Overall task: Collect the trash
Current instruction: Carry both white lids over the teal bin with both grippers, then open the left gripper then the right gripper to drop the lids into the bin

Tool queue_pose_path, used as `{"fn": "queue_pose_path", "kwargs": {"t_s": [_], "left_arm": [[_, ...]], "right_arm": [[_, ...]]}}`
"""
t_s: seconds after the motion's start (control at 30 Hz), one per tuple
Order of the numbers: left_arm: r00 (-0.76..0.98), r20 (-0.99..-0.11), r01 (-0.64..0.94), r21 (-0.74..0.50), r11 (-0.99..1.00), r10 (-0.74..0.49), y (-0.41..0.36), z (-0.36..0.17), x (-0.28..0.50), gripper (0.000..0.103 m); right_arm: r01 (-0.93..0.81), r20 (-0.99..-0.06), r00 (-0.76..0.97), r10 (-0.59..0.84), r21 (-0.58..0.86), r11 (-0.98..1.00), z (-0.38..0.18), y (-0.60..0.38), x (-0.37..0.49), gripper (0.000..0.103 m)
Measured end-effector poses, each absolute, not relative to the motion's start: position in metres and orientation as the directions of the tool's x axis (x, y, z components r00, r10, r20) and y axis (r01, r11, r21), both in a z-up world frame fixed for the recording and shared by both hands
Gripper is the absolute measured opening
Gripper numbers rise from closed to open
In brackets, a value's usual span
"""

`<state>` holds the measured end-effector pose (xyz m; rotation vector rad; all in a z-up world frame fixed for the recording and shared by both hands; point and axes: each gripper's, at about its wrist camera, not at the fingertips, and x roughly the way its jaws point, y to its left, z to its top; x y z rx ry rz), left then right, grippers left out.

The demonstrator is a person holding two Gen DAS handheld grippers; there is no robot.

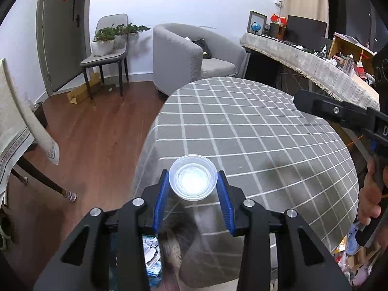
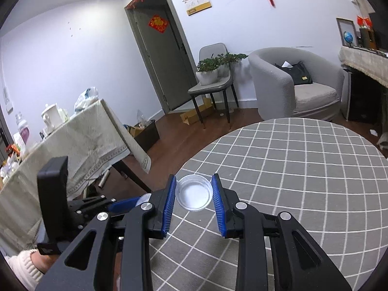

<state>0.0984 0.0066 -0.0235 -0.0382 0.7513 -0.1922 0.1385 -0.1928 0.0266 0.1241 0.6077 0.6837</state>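
While both hands hover over the grey checked counter (image 2: 303, 169), each gripper carries its own clear plastic cup. Left gripper (image 1: 193, 184): blue fingers (image 1: 161, 201) clamped on a clear cup (image 1: 193, 176), over the counter's near edge. Right gripper (image 2: 194, 194): fingers (image 2: 218, 203) clamped on a second, shallower cup (image 2: 193, 192), above the cloth.

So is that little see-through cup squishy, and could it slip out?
The cup is probably light and bendy: its walls look thin and clear. The right hand-held gripper pinches it by the rim between blue ribbed pads, so a hard squeeze might buckle it. The smooth plastic could be slippery, though the ribs should help. It looks empty, so no spill.
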Motion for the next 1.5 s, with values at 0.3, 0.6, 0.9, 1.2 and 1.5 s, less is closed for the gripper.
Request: {"fn": "queue_pose_path", "kwargs": {"t_s": [0.3,0.6,0.9,1.2,1.5], "left_arm": [[0.682,-0.717,0.104,-0.101,0.989,-0.145,0.058,-0.048,0.091,0.042],[0.637,-0.768,0.012,-0.084,0.996,-0.072,0.119,-0.073,0.082,0.042],[0.494,-0.867,-0.082,-0.128,0.988,-0.071,0.173,-0.124,0.074,0.042],[0.382,-0.921,-0.066,-0.107,0.992,-0.074,0.190,-0.169,0.064,0.042],[0.254,-0.962,-0.069,-0.122,0.990,-0.101,0.203,-0.211,0.059,0.042]], "right_arm": [[-0.609,-0.536,0.572,0.621,0.229,0.759,0.016,-0.135,0.133,0.030],[-0.656,-0.558,0.522,0.645,0.221,0.721,0.009,-0.075,0.130,0.030],[-0.712,-0.620,0.440,0.650,0.200,0.673,-0.010,-0.008,0.122,0.030],[-0.730,-0.677,0.378,0.631,0.201,0.653,-0.035,0.033,0.122,0.030],[-0.708,-0.756,0.323,0.570,0.206,0.675,-0.067,0.061,0.131,0.030]]}}
